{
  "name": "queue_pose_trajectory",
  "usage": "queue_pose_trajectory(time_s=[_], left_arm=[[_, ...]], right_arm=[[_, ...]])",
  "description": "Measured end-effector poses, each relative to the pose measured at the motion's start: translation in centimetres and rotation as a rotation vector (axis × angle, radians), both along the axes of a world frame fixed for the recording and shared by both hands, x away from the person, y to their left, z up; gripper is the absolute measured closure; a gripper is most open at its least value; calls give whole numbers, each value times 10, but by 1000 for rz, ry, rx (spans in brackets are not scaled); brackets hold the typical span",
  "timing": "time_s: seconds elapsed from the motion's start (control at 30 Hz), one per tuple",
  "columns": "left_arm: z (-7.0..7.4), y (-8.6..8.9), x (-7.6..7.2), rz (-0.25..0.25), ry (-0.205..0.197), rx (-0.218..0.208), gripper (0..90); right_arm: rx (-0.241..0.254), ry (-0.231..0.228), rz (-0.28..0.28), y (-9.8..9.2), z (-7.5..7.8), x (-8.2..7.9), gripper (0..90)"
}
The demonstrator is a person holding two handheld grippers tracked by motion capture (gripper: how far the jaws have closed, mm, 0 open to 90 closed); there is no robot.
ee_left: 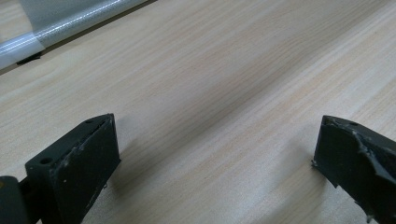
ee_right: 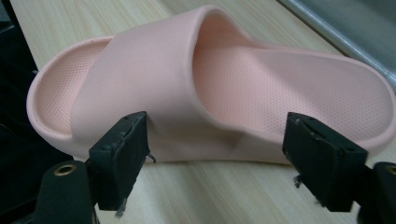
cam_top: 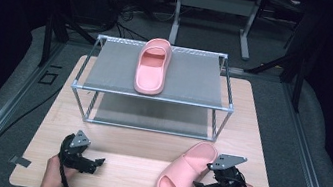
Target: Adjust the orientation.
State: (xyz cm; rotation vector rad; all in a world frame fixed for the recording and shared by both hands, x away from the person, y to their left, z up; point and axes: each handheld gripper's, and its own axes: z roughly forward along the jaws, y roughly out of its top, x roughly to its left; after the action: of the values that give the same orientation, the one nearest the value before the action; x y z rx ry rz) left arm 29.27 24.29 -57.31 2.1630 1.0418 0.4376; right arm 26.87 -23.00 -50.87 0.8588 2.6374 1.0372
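Pink foam slide sandal [cam_top: 185, 173] lies diagonally on table, just left of right gripper [cam_top: 201, 185]; jaws apart, empty; left gripper [cam_top: 99, 162] farther, jaws apart.

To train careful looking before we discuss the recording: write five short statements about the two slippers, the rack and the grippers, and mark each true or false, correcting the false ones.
1. A pink slipper lies on the rack's top shelf. True.
2. The second slipper stands on the rack's lower shelf. False: it lies on the wooden table, in front of the rack.
3. The right gripper is clamped on the near slipper. False: its jaws stand apart, just short of the slipper's side.
4. The left gripper is open, with bare table between its jaws. True.
5. Both slippers are blue. False: both are pink.
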Motion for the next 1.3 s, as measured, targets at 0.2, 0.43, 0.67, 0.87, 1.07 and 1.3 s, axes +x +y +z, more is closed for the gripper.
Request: queue_pose_trajectory(time_s=[0.2, 0.43, 0.67, 0.87, 1.07, 1.3], left_arm=[[0, 0, 0, 0, 0, -1, 0], [0, 0, 0, 2, 0, -1, 0], [0, 0, 0, 4, -1, 0, 0], [0, 0, 0, 4, 0, 0, 0], [0, 0, 0, 5, 0, 0, 0], [0, 0, 0, 6, 0, 1, 0]], right_arm=[[3, -8, 31, 10, 1, 2, 333], [11, 2, 50, 21, 2, 4, 443], [-5, -4, 67, 28, 4, 5, 541], [-12, -2, 52, 31, 5, 6, 576], [5, 11, 23, 32, 5, 6, 672], [10, 36, 16, 36, 6, 10, 718]])
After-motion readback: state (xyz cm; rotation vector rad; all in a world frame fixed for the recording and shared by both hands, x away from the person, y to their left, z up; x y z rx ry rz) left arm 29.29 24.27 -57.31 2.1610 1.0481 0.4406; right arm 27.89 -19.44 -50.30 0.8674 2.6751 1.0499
